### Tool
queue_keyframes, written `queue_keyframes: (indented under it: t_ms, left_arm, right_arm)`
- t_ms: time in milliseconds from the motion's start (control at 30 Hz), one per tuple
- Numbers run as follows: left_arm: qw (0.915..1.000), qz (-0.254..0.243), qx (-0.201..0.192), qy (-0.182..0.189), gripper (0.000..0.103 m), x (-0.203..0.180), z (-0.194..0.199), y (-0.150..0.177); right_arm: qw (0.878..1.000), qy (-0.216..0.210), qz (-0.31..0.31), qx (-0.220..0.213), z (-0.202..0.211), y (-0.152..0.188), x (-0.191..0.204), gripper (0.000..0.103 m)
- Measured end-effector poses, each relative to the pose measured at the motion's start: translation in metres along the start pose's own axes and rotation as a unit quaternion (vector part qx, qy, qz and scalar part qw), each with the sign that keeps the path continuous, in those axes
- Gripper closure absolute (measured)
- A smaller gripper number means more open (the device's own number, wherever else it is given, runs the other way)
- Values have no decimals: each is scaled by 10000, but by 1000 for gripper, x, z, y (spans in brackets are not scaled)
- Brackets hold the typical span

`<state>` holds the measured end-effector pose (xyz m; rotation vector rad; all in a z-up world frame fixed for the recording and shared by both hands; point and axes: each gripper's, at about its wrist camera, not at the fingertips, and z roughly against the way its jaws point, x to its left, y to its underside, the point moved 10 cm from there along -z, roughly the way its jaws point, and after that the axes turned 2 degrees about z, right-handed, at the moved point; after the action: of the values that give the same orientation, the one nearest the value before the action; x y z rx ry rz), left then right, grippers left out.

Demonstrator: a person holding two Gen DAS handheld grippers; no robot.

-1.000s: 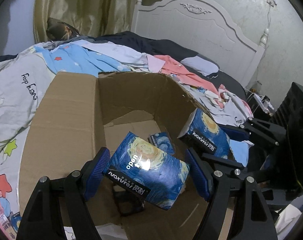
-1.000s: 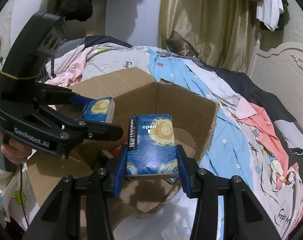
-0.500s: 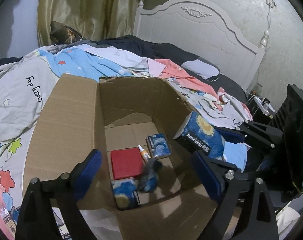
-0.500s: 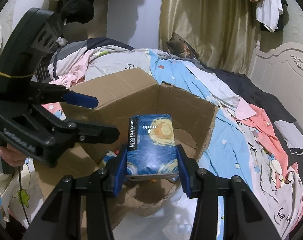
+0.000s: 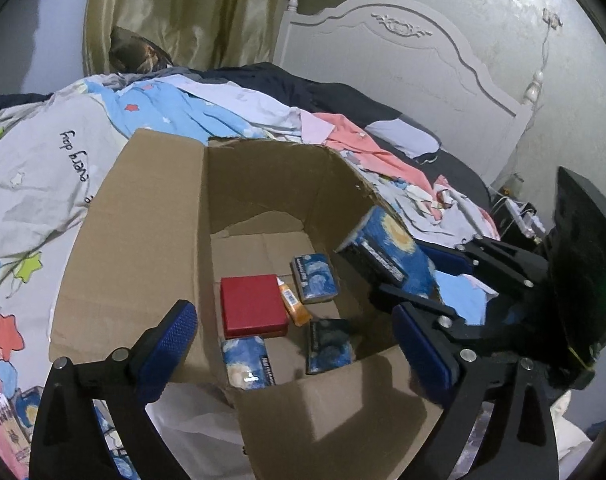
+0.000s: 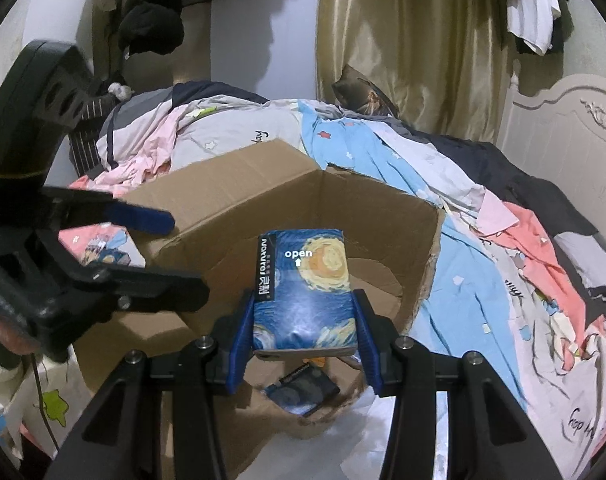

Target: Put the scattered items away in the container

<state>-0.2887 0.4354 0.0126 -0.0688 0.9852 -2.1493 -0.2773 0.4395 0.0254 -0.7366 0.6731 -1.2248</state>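
The right gripper (image 6: 305, 336) has its jaws clenched on a blue starry tissue pack (image 6: 305, 292), held upright above the open cardboard box (image 5: 159, 240). The left gripper (image 5: 299, 344) hangs over the box's near corner, its jaws opening wide with nothing between them.

On the box floor lie a red box (image 5: 252, 305), a small orange tube (image 5: 292, 304) touching its side, and three more blue packs: one by the tube (image 5: 314, 278), one dark one (image 5: 329, 344) near the front wall, one (image 5: 247, 362) tucked against the left front corner. The right wall's top edge is torn and ragged.

The box sits on a bed (image 6: 515, 264) strewn with crumpled clothes and star-print bedding, which press close on three sides. A white carved headboard (image 5: 407, 60) and gold curtain (image 5: 191, 12) stand behind.

From the right wrist view the held pack hides most of the box's inside. At the left wrist view's lower left, another blue pack (image 5: 23, 412) is cut off by the frame.
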Motion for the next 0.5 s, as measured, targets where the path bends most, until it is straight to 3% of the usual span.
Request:
queue_keyframes:
  t_ms: [233, 300, 367, 500]
  left_arm:
    - [10000, -52, 17, -19, 3, -4, 4, 6]
    - [10000, -30, 12, -8, 2, -5, 4, 7]
    - [10000, -22, 2, -21, 2, -5, 6, 9]
    - [10000, -46, -22, -85, 2, -5, 12, 15]
  right_arm:
    - [9997, 4, -245, 77, -11, 5, -4, 57]
    - [9995, -24, -298, 83, -11, 6, -4, 50]
    - [9995, -20, -319, 38, -8, 5, -3, 37]
    - [9993, -64, -362, -44, -3, 3, 0, 32]
